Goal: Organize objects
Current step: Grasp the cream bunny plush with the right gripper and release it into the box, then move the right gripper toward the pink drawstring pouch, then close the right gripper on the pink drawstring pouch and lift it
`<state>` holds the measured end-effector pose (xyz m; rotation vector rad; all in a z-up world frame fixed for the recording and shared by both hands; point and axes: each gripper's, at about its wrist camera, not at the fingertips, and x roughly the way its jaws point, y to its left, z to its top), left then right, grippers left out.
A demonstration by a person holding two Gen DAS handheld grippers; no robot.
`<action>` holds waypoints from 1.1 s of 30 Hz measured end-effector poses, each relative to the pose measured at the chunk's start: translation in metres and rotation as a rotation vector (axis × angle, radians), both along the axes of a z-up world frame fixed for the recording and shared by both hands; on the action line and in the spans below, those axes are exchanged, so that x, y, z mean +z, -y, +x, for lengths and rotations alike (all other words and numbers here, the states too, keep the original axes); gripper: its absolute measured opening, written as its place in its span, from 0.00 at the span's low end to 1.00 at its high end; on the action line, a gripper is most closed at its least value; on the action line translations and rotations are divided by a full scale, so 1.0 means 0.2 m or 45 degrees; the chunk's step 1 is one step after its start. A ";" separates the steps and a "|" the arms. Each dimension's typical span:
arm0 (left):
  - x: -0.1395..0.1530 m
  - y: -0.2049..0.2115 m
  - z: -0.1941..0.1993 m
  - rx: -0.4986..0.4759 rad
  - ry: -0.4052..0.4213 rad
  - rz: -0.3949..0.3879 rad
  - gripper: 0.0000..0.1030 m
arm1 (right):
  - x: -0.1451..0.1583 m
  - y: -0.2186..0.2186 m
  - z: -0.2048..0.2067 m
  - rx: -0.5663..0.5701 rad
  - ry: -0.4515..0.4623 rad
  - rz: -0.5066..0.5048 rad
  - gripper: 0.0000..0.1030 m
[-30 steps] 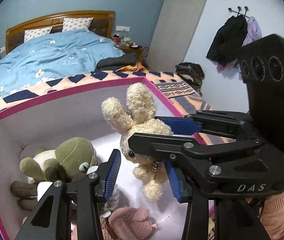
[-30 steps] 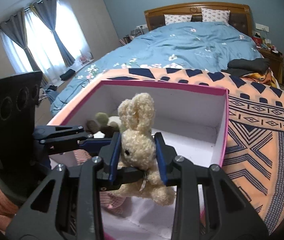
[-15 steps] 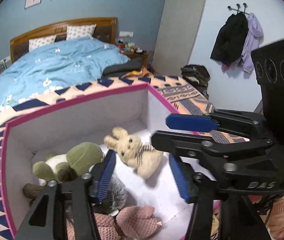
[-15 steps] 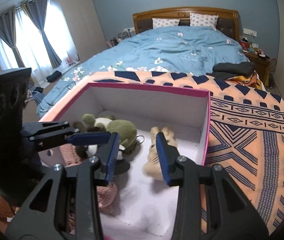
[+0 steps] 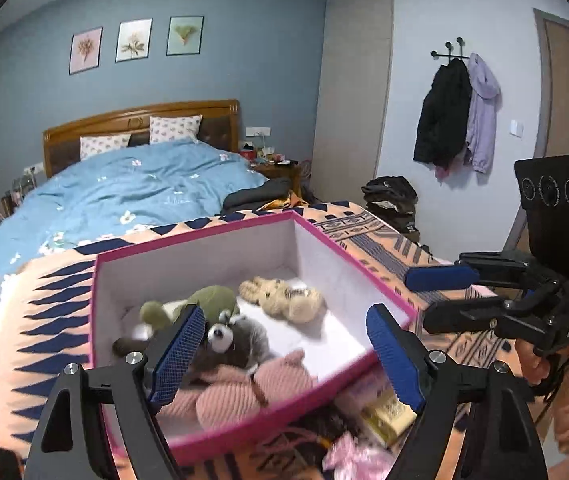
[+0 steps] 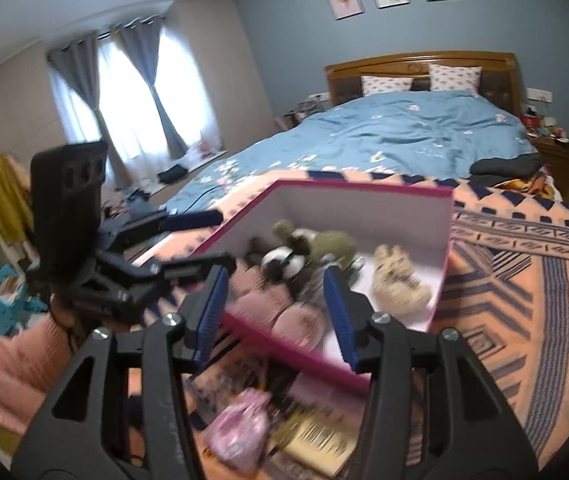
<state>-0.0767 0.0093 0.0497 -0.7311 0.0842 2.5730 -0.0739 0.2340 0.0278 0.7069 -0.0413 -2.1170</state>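
A pink-rimmed white box (image 5: 316,236) (image 6: 446,248) sits on the patterned blanket at the bed's foot. Inside lie a cream bunny (image 5: 284,298) (image 6: 398,280), a green frog plush (image 5: 212,300) (image 6: 330,244), a grey raccoon plush (image 5: 236,338) and a pink plush (image 5: 244,392) (image 6: 280,312). My left gripper (image 5: 284,354) is open and empty above the box's near side. My right gripper (image 6: 274,318) is open and empty, above the box's near corner. Each gripper shows in the other's view.
In front of the box lie loose items: a pink frilly thing (image 6: 240,436) (image 5: 348,460) and a yellowish packet (image 5: 384,412) (image 6: 316,444). The patterned blanket (image 6: 524,280) spreads to the right. Blue bed (image 5: 136,196) behind; coats (image 5: 456,112) hang on the wall.
The right gripper opened and dropped the cream bunny into the box. Both grippers then pulled up and back from the box, and the bunny now lies on its side.
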 end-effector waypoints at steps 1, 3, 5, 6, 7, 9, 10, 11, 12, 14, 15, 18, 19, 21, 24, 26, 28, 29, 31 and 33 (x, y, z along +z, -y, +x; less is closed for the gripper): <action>-0.01 0.01 0.03 0.011 -0.007 -0.015 0.82 | -0.02 0.00 0.04 0.023 0.007 0.006 0.50; -0.04 0.01 0.10 0.046 -0.023 -0.052 0.82 | -0.07 0.03 0.11 0.073 0.031 0.023 0.50; -0.09 0.03 0.16 0.057 -0.009 -0.056 0.82 | -0.14 0.05 0.16 0.090 0.059 0.055 0.50; -0.12 0.04 0.18 0.058 0.017 -0.047 0.82 | -0.18 0.06 0.18 0.088 0.075 0.073 0.50; -0.15 0.05 0.19 0.056 0.044 -0.046 0.82 | -0.22 0.06 0.19 0.100 0.095 0.091 0.50; -0.20 0.06 0.22 0.074 0.081 -0.051 0.82 | -0.32 0.08 0.21 0.110 0.151 0.126 0.50; -0.23 0.06 0.23 0.079 0.098 -0.052 0.82 | -0.35 0.09 0.21 0.112 0.177 0.132 0.50; -0.25 0.06 0.24 0.081 0.112 -0.053 0.82 | -0.40 0.10 0.21 0.115 0.212 0.146 0.50; -0.28 0.06 0.25 0.084 0.129 -0.048 0.83 | -0.42 0.11 0.21 0.115 0.227 0.161 0.50; -0.33 0.08 0.27 0.098 0.160 -0.040 0.83 | -0.48 0.14 0.22 0.121 0.249 0.196 0.50; -0.36 0.08 0.29 0.109 0.180 -0.041 0.83 | -0.50 0.15 0.21 0.120 0.258 0.209 0.50; -0.44 0.09 0.31 0.122 0.239 -0.017 0.83 | -0.56 0.19 0.21 0.115 0.271 0.253 0.50; -0.46 0.10 0.32 0.120 0.259 -0.008 0.83 | -0.57 0.21 0.20 0.115 0.284 0.272 0.50; -0.50 0.10 0.33 0.110 0.297 0.010 0.83 | -0.61 0.22 0.18 0.116 0.307 0.296 0.50; -0.54 0.09 0.35 0.101 0.319 0.010 0.83 | -0.64 0.25 0.16 0.102 0.320 0.333 0.50; -0.56 0.09 0.35 0.090 0.330 0.015 0.83 | -0.66 0.26 0.14 0.100 0.339 0.342 0.50; -0.57 0.08 0.35 0.081 0.340 0.018 0.83 | -0.67 0.26 0.16 0.091 0.344 0.352 0.50; -0.58 0.07 0.35 0.078 0.343 0.017 0.83 | -0.67 0.26 0.16 0.093 0.348 0.357 0.50; -0.59 0.06 0.35 0.071 0.349 0.017 0.83 | -0.69 0.27 0.16 0.090 0.356 0.365 0.50; -0.60 0.05 0.35 0.064 0.354 0.018 0.83 | -0.69 0.27 0.16 0.083 0.350 0.376 0.45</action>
